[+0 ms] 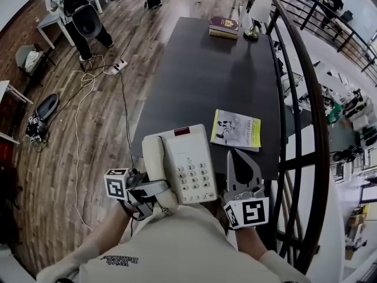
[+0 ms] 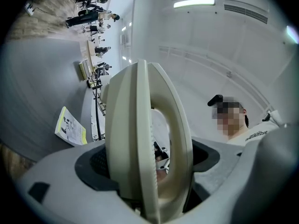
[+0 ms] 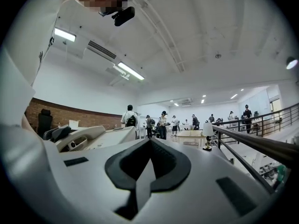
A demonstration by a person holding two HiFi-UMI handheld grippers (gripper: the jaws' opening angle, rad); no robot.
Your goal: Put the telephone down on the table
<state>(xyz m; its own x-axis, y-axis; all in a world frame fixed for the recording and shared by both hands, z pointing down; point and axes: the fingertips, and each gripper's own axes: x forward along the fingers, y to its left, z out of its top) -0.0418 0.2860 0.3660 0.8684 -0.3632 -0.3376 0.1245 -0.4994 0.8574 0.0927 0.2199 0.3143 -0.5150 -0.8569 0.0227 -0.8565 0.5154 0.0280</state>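
Note:
A cream push-button telephone [image 1: 185,164] with its handset on the cradle is over the near left corner of the dark table [image 1: 200,69]; I cannot tell whether it touches the top. My left gripper [image 1: 154,192] is shut on the phone's near left end. In the left gripper view the telephone [image 2: 145,143] stands edge-on between the jaws. My right gripper [image 1: 237,158] is just right of the phone, pointing away from me, jaws shut with nothing between them. In the right gripper view the closed tips of the right gripper [image 3: 149,146] meet, and the telephone [image 3: 88,136] shows at the left.
A yellow-and-white booklet [image 1: 237,130] lies on the table just beyond the phone. Stacked books [image 1: 224,26] and a small lamp [image 1: 253,22] stand at the far end. A black railing [image 1: 306,99] runs along the right edge. Cables [image 1: 82,99] trail over the wooden floor at left.

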